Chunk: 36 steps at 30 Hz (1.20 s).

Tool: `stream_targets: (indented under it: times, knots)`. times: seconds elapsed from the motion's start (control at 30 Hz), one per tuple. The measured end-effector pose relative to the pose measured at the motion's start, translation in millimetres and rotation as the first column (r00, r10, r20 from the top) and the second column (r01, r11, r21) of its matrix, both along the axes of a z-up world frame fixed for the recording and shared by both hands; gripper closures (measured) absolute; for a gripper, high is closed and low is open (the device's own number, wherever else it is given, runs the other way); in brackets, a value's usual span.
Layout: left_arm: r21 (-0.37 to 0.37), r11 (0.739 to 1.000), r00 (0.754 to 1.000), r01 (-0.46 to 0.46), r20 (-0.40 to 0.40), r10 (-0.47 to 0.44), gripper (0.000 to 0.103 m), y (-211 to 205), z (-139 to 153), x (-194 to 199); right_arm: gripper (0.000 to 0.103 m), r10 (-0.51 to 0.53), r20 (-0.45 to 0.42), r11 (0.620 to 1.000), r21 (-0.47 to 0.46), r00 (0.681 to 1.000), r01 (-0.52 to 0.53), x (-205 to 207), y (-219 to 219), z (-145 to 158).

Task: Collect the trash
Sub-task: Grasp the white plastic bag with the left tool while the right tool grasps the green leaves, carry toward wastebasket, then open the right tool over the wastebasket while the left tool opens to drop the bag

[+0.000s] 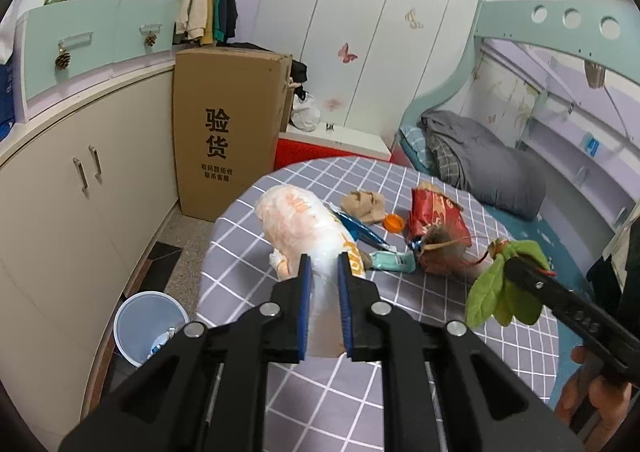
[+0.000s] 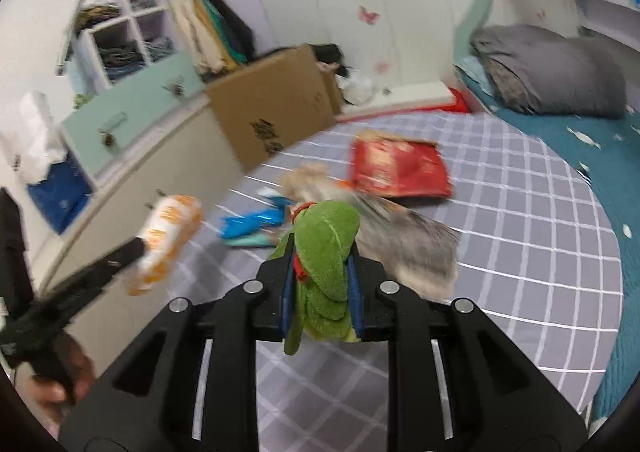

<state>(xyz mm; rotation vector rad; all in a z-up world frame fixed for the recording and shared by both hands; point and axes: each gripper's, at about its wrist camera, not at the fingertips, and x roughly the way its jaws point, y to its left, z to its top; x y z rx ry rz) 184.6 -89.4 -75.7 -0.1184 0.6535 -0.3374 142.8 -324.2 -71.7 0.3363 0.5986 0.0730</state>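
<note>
**Both tongs loaded, bin waiting on the floor**

Bedroom, round table (image 1: pixel 500 336) in a grey checked cloth. Left gripper (image 1: pixel 325 272) pinches an orange-and-white plastic bag (image 1: pixel 296 224), lifted at one end — apparently bound for the bin. Right gripper (image 2: pixel 322 272) is clamped on green leaves (image 2: pixel 326 248). More litter lies on the cloth — red packet (image 1: pixel 434 212), orange cap (image 1: pixel 393 223). Blue wastebin (image 1: pixel 148 326) stands beside the table, a few scraps inside.
</note>
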Motion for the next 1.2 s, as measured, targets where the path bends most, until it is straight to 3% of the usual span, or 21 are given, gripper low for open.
stream_targets:
  times: [0.23,0.57,0.87,1.07,1.13,1.2]
  knots:
    - [-0.046,0.997,0.998,-0.061,0.018,0.062,0.09,49,5,-6,0.081,0.14,0.027,0.99,-0.01,0.99,-0.139,14,66,17]
    - [-0.046,0.972,0.973,-0.228,-0.037,0.227,0.09,155,-24,2,0.081,0.362,-0.067,0.932,-0.003,0.93,-0.363,69,199,-21]
    - [-0.013,0.921,0.909,-0.39,-0.167,0.382,0.09,254,-80,30,0.079,0.49,-0.15,0.869,0.004,0.859,-0.495,124,309,-63]
    - [0.019,0.881,0.857,-0.473,-0.224,0.464,0.09,310,-111,53,0.079,0.513,-0.198,0.851,-0.012,0.835,-0.526,174,366,-97]
    - [0.023,0.871,0.842,-0.49,-0.244,0.48,0.09,327,-124,65,0.072,0.502,-0.193,0.855,-0.032,0.843,-0.517,192,382,-112]
    - [0.037,0.863,0.825,-0.505,-0.275,0.494,0.09,338,-136,78,0.027,0.506,-0.194,0.852,-0.039,0.841,-0.522,208,394,-128]
